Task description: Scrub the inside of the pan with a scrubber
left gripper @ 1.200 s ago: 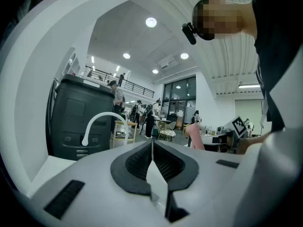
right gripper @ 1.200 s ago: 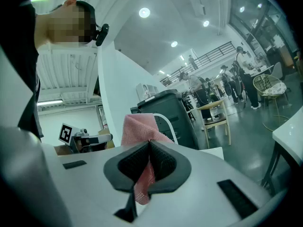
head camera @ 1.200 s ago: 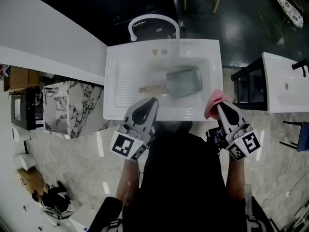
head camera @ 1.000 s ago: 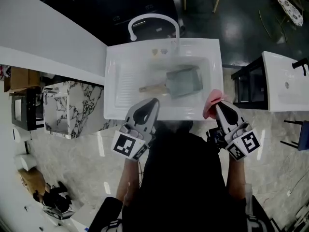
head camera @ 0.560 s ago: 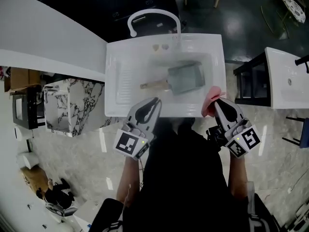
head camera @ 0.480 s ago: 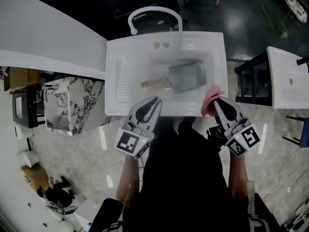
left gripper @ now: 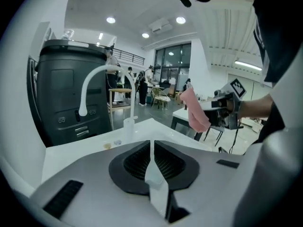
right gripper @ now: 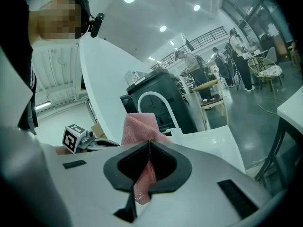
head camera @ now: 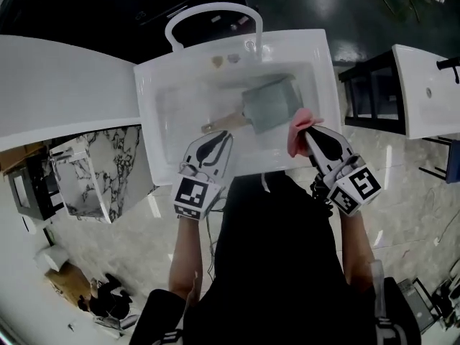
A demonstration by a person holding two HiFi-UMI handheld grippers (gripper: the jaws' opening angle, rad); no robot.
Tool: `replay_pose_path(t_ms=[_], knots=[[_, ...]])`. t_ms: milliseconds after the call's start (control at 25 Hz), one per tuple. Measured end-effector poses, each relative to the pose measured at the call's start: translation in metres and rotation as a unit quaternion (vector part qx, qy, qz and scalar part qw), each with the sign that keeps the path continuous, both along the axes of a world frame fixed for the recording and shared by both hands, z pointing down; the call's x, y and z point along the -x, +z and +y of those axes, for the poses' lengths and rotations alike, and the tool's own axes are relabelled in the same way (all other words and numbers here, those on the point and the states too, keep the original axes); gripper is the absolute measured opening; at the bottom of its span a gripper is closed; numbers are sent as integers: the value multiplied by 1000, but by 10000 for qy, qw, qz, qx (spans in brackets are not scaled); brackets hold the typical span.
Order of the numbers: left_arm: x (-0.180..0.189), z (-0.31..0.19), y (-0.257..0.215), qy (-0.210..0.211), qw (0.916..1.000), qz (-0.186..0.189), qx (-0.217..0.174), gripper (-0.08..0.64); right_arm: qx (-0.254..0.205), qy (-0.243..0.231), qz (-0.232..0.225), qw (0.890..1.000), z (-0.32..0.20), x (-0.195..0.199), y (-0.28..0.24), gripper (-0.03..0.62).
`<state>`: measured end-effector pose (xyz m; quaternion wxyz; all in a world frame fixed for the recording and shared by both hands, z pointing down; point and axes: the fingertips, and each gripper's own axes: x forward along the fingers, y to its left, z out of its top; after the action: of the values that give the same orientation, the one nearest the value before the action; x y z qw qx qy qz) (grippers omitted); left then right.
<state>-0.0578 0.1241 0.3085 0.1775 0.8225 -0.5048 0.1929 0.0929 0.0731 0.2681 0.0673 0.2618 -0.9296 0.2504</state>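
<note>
A grey square pan point(head camera: 270, 106) with a pale wooden handle point(head camera: 221, 123) lies in the white sink point(head camera: 158, 157). My right gripper point(head camera: 304, 134) is shut on a pink scrubber cloth point(head camera: 297, 129), held over the sink's front right part, just beside the pan. In the right gripper view the pink cloth point(right gripper: 139, 128) sticks up between the closed jaws. My left gripper point(head camera: 223, 136) is shut with nothing in it, over the sink's front rim below the handle. In the left gripper view the closed left gripper point(left gripper: 152, 143) points over the sink rim, and the pink cloth point(left gripper: 194, 112) hangs at the right.
A white arched faucet point(head camera: 208, 19) stands at the sink's back edge. A marble block point(head camera: 97, 165) is to the left, a black frame point(head camera: 366, 92) and another white basin point(head camera: 424, 85) to the right. People stand far off in the hall.
Both grippers have come forward over the sink; the right one carries the pink cloth closer to the pan. The head view has shifted nearer the sink.
</note>
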Motion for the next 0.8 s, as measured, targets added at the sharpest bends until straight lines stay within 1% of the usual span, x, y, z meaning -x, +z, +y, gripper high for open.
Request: replay_pose_path(t_ms=[80, 160, 320, 440, 600, 720, 760, 800], knots=[[8, -12, 17, 234, 9994, -177, 190, 35, 21, 37, 133, 9999, -8, 11, 7, 28], [15, -25, 32, 451, 9981, -250, 341, 35, 16, 51, 315, 9995, -17, 23, 17, 29], [26, -49, 68, 960, 9921, -451, 666, 35, 111, 115, 659, 9977, -31, 48, 45, 29], [27, -60, 92, 1302, 9864, -481, 879, 35, 164, 190, 978, 9949, -40, 62, 66, 29], [28, -66, 123, 1580, 9782, -574, 1216, 35, 353, 342, 1110, 9926, -52, 72, 95, 29], [26, -65, 150, 1757, 9701, -769, 1488, 37, 521, 320, 1264, 9901, -57, 74, 123, 29], [25, -64, 161, 1821, 9665, -862, 1593, 45, 557, 278, 1328, 9892, -58, 75, 132, 29], [25, -63, 171, 1890, 9624, -961, 1696, 99, 590, 227, 1387, 9883, -59, 76, 141, 29]])
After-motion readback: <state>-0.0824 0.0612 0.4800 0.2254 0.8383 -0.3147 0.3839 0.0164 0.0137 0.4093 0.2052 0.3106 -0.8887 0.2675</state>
